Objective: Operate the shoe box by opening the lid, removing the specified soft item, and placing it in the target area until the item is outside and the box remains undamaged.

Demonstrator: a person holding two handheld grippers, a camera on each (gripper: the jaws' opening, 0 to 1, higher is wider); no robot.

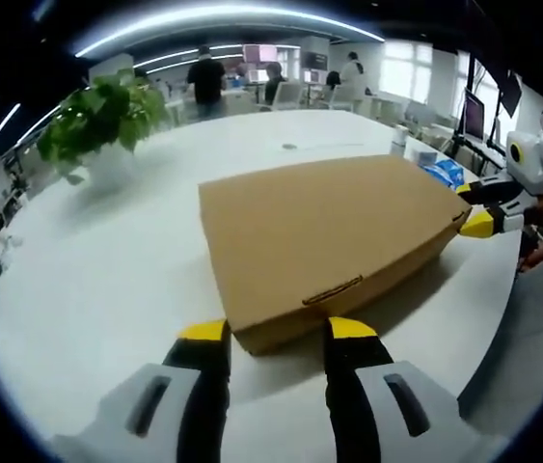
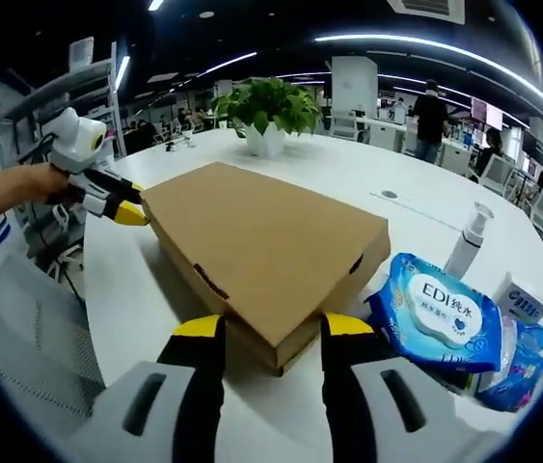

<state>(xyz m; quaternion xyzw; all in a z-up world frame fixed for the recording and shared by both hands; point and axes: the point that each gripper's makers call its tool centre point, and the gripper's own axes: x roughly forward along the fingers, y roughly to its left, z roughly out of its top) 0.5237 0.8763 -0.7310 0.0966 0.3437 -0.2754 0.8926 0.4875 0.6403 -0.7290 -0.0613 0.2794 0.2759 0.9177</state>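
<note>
A closed brown cardboard shoe box (image 1: 324,236) lies flat on the white table (image 1: 107,280), its lid down and a tab slot on the near side. My left gripper (image 1: 278,333) is open, its yellow-tipped jaws straddling the box's near corner. My right gripper (image 1: 476,207) appears at the opposite corner, held by a hand. In the right gripper view the same box (image 2: 261,236) fills the middle, and the right gripper (image 2: 273,328) is open around its near corner. The left gripper (image 2: 124,204) sits at the far left corner there. Whatever is inside the box is hidden.
A potted plant (image 2: 269,111) stands at the table's far side. Blue wet-wipe packs (image 2: 440,313) and a spray bottle (image 2: 469,241) lie right of the box. A grey mesh chair back (image 2: 30,328) is at the table edge. People stand at desks behind.
</note>
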